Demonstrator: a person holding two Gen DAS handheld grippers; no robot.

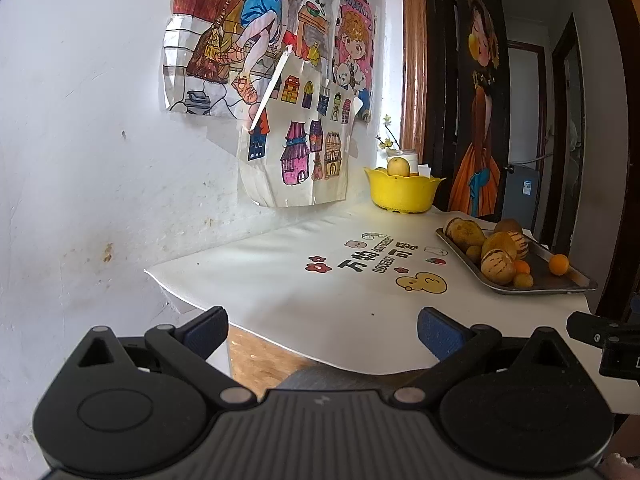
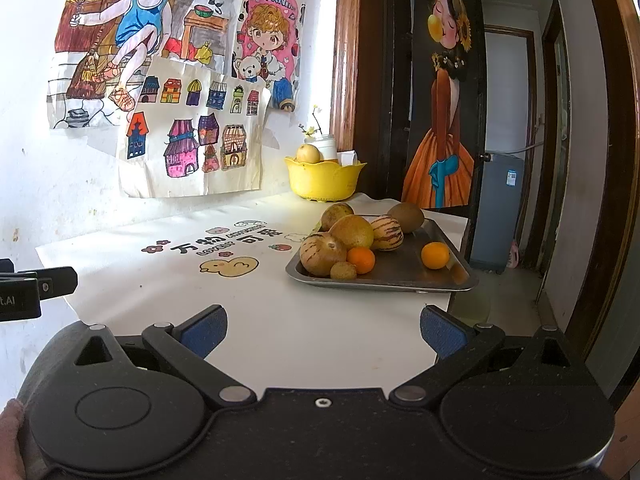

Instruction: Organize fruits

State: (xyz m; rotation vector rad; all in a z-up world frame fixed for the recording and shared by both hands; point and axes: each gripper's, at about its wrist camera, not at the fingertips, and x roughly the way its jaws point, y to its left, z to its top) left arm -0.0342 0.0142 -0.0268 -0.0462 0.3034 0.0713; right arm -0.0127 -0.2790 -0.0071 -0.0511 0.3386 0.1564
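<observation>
A table (image 2: 280, 320) stands against a wall of drawings (image 2: 160, 80). On it, a tray (image 2: 400, 276) of fruit sits at two o'clock. A bowl (image 2: 324, 180) holding one fruit (image 2: 308, 153) sits behind the tray, at twelve o'clock.

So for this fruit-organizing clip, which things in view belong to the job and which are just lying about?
Belongs to the job:
- metal tray piled with fruit
- striped melon
- lone orange
- yellow bowl, one pale fruit in it
- left gripper and right gripper, both open and empty

Just lying about:
- drawings on the wall
- white jar with flower sprig
- printed table cover
</observation>
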